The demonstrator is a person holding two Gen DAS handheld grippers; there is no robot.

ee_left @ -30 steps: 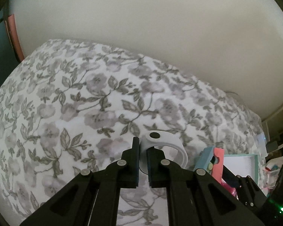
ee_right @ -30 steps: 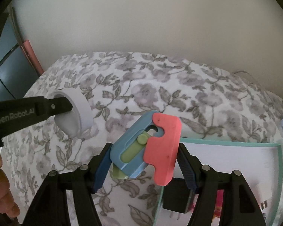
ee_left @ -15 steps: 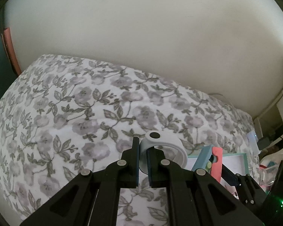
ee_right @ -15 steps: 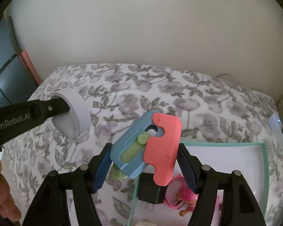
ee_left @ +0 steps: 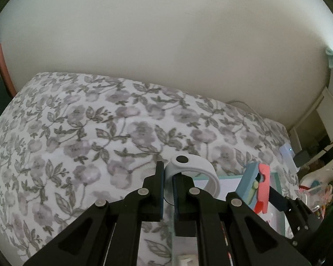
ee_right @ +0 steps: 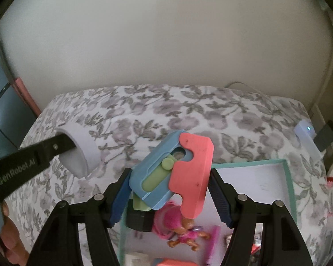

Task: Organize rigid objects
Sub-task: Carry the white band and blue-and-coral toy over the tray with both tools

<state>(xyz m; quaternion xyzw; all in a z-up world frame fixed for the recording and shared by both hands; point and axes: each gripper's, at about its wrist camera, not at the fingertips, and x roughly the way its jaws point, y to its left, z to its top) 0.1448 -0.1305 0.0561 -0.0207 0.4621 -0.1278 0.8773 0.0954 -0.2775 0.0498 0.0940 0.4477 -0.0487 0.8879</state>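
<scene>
Right wrist view: carry blue-and-pink toy (ee_right: 173,173), clamped in right gripper (ee_right: 169,194), over teal-rimmed box (ee_right: 288,190); left gripper (ee_left: 168,190) pinched tight on white ring (ee_left: 194,173); release both low.

left gripper (ee_left: 168,178) angled down, jaws pinched tight, fingers running in from 6 o'clock; right gripper (ee_right: 169,178) angled down, jaws set wide, gripping; left gripper at its 9 o'clock, bare fingers (ee_right: 7,228) beneath

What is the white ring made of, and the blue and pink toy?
The white ring looks like smooth matte plastic or silicone: even colour, soft sheen, one dark dot on top. Which of the two I cannot tell. The blue and pink toy looks like hard plastic, matte, with crisp moulded edges, a green slider and small dark scuffs on the pink part.
</scene>
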